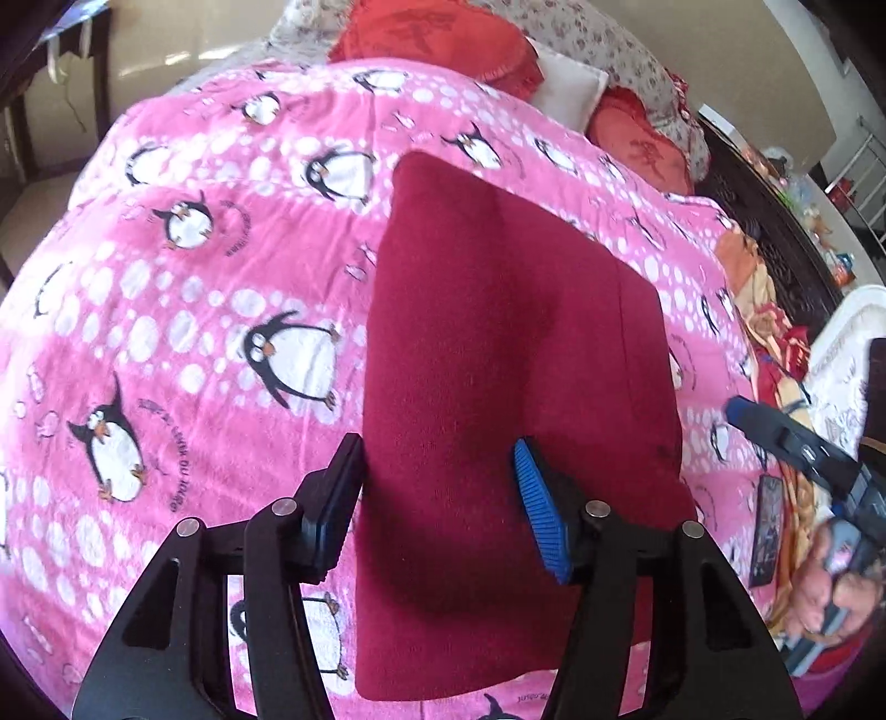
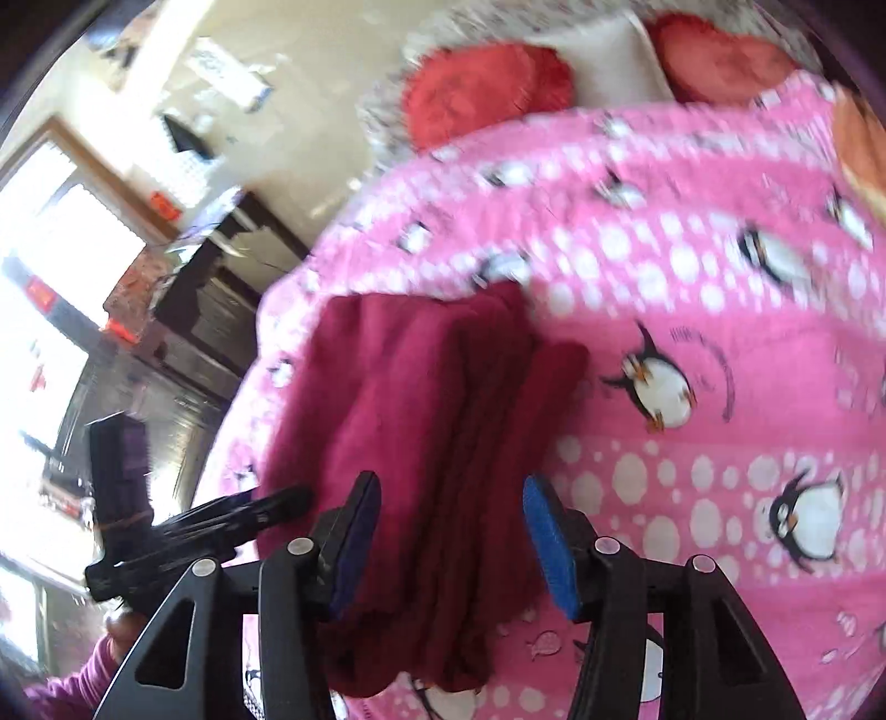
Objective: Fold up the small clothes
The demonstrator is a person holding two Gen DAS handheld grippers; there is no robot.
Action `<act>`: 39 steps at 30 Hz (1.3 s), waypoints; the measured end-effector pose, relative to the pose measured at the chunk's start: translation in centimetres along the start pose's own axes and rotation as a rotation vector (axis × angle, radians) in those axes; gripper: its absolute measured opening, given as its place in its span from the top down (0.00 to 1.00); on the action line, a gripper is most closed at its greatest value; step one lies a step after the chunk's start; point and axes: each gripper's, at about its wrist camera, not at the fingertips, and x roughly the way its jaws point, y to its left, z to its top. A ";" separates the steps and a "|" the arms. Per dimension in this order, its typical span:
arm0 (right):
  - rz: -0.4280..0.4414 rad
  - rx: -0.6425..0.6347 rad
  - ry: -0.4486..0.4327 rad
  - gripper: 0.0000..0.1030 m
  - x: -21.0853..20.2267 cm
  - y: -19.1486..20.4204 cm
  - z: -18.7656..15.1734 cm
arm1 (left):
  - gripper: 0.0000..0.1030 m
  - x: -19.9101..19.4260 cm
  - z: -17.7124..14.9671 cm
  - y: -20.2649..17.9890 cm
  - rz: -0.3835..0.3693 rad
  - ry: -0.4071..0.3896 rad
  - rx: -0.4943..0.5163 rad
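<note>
A dark red knitted garment (image 1: pixel 498 354) lies folded into a long flat rectangle on a pink penguin-print blanket (image 1: pixel 194 288). My left gripper (image 1: pixel 437 498) is open, hovering just above the near part of the garment, its fingers astride it. In the right wrist view the same garment (image 2: pixel 421 399) shows with folded layers stacked, blurred by motion. My right gripper (image 2: pixel 451 531) is open over the garment's near end. The right gripper also shows at the right edge of the left wrist view (image 1: pixel 797 443), and the left gripper shows at the lower left of the right wrist view (image 2: pixel 194 526).
Red cushions (image 1: pixel 437 39) and a white pillow (image 1: pixel 570 83) lie at the head of the bed. A phone (image 1: pixel 767 531) and orange-patterned bedding (image 1: pixel 758 293) lie at the right side. Dark wooden furniture (image 2: pixel 221 299) stands beyond the bed's left edge.
</note>
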 end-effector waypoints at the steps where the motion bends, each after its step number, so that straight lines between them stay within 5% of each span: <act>1: -0.001 -0.060 0.001 0.51 -0.2 1.3 0.0 | 0.46 -0.3 0.1 0.0 0.018 -0.013 -0.004; 5: -0.008 -0.254 0.031 0.53 1.6 5.6 -1.3 | 0.41 -1.3 0.0 0.0 0.102 -0.057 -0.004; 10: -0.112 -0.270 0.169 0.54 6.4 4.7 -4.4 | 0.41 -2.7 -0.6 -0.1 0.140 -0.096 0.003; 21: -0.166 -0.230 -0.020 0.51 -0.5 6.1 -4.3 | 0.41 -5.0 -1.6 -2.1 0.192 -0.167 0.051; 25: -0.236 -0.205 -0.078 0.34 -1.3 7.1 -4.1 | 0.41 -6.0 -2.1 -2.9 0.207 -0.201 0.071; 39: -0.285 -0.114 -0.081 0.34 -1.4 7.5 -3.9 | 0.41 -7.6 -3.3 -3.2 0.234 -0.240 0.090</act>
